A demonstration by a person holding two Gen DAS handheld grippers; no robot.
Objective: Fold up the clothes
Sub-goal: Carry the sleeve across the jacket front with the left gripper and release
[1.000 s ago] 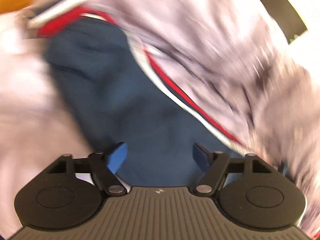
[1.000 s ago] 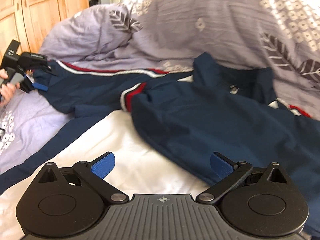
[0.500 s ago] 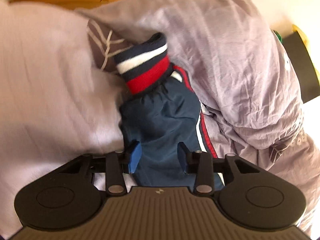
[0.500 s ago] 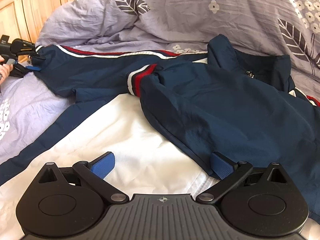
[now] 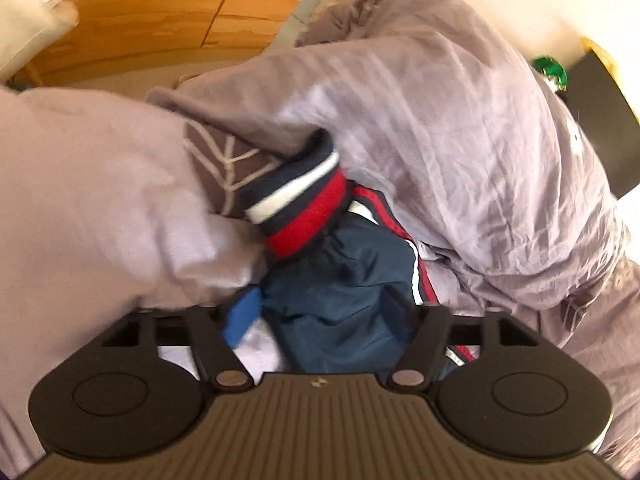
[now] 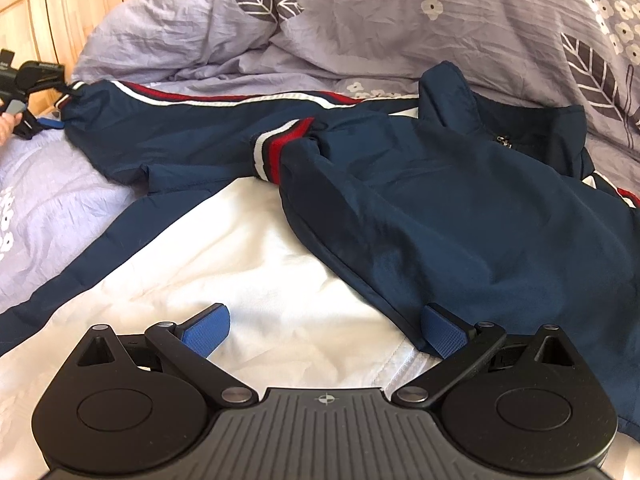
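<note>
I see the navy jacket (image 6: 460,208) spread on the lilac duvet (image 6: 400,32), body from centre to 3 o'clock in the right wrist view, white lining (image 6: 260,264) at 6. One sleeve (image 6: 192,120) runs out to 9 o'clock, ending just beside the left gripper (image 6: 38,122). Left view: left gripper (image 5: 320,312) fingers spread either side of that sleeve (image 5: 340,288), not clamped; striped cuff (image 5: 300,204) at 12. Right gripper (image 6: 326,330) spread wide, holding nothing, right pad (image 6: 444,334) at the jacket's front edge.
</note>
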